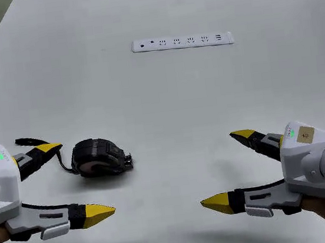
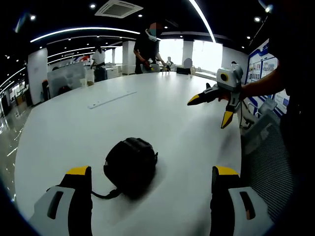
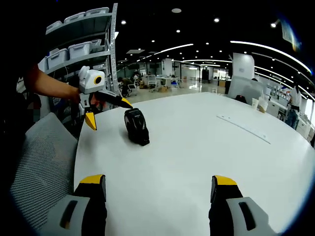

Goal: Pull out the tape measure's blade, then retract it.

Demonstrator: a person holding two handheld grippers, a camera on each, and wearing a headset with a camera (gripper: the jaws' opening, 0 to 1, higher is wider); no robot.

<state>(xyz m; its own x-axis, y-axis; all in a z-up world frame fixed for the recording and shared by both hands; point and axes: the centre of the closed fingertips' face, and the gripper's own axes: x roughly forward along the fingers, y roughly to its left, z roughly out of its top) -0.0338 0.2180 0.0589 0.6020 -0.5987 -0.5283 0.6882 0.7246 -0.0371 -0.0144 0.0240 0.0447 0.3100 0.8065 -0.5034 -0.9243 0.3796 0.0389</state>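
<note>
White worktop (image 1: pixel 206 92), near edge: left gripper (image 1: pixel 83 178) and right gripper (image 1: pixel 217 168) both low over it, well apart, jaws spread wide, nothing held, yellow tips pointing inward. White power strip (image 1: pixel 182 42) lies flat well in from the near edge. Black tape measure (image 1: pixel 99 158) lies on its side toward the near left corner, just ahead of the left gripper's jaws, its black strap (image 1: pixel 31 141) trailing left past the upper jaw.
</note>
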